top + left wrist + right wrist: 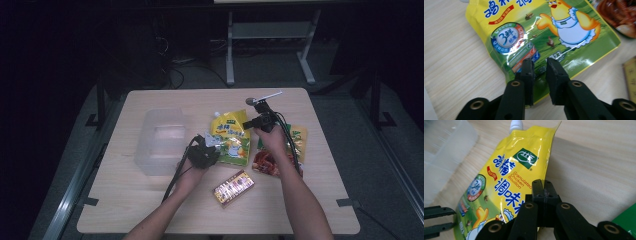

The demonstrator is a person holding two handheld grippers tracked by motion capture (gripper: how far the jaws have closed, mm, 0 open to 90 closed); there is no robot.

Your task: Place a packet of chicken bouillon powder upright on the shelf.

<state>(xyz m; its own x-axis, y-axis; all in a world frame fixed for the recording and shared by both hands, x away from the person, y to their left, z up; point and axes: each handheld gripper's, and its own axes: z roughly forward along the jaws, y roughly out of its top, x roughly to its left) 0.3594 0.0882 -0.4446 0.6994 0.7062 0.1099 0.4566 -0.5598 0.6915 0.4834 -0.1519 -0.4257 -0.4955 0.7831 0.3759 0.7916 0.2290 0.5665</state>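
The right gripper (543, 188) has its jaws pinched tight on the edge of the yellow pouch (506, 180), printed "Granulated Chicken Bouillon", lying on the table (150, 200) beside the clear bin (160, 142); the left gripper (539, 67) stands slightly parted over its lower edge, clasping nothing; a badge reads "3".

Black tongs (543, 191), brass-ringed pivot holes, black trailing cables; forearms bare, no sleeves.
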